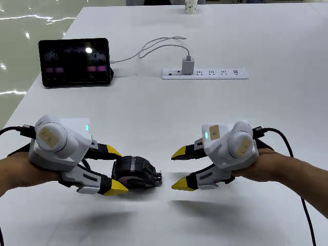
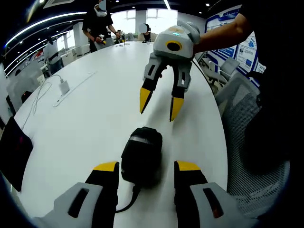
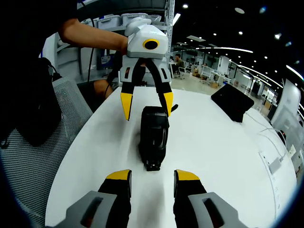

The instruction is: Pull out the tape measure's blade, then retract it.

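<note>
A black tape measure [image 1: 134,172] lies on the white table [image 1: 164,113], its blade hook [image 1: 159,178] pointing at my right gripper. My left gripper [image 1: 115,169] is open, and its yellow tips flank the case's rear without clamping it. In the left gripper view the tape measure [image 2: 141,154] sits just ahead of my left gripper [image 2: 147,166], between the tips. My right gripper [image 1: 179,168] is open too, a short gap from the hook, with nothing between its jaws. From the right gripper view, the tape measure [image 3: 153,135] lies straight ahead of my right gripper [image 3: 152,175], with the left gripper [image 3: 146,104] behind it.
A dark tablet [image 1: 75,62] stands at the back left. A white power strip [image 1: 205,74] with a plugged charger [image 1: 188,65] and its cable lies behind the grippers. A cup [image 1: 190,6] is at the far edge. A mesh chair [image 2: 247,118] stands beside the table.
</note>
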### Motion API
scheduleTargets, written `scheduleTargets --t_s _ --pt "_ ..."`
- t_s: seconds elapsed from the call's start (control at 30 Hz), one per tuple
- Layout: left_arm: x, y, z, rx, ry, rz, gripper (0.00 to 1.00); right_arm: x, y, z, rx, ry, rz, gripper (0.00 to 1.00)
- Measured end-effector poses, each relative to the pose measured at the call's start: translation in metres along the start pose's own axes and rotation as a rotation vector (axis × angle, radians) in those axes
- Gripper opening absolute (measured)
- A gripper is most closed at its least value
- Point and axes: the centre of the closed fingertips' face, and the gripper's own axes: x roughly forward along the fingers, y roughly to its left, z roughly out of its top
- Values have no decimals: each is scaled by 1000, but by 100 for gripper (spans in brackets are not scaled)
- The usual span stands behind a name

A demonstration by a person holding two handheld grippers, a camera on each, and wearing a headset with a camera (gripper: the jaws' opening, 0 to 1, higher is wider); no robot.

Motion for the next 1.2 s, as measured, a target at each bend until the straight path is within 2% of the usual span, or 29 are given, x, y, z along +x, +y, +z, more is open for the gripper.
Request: scheduleTargets --t_s 0.37,0.67,0.93,1.2 --pt "5 4 -6 36 44 -14 35 20 -1 -3 -5 27 31 23" --pt "7 6 -8 50 55 -13 30 33 -1 -5 10 40 46 17" --pt "8 8 -9 63 68 -2 26 40 0 -10 14 64 52 14" --pt "7 7 -9 74 69 -13 25 43 -1 -10 19 63 48 12"
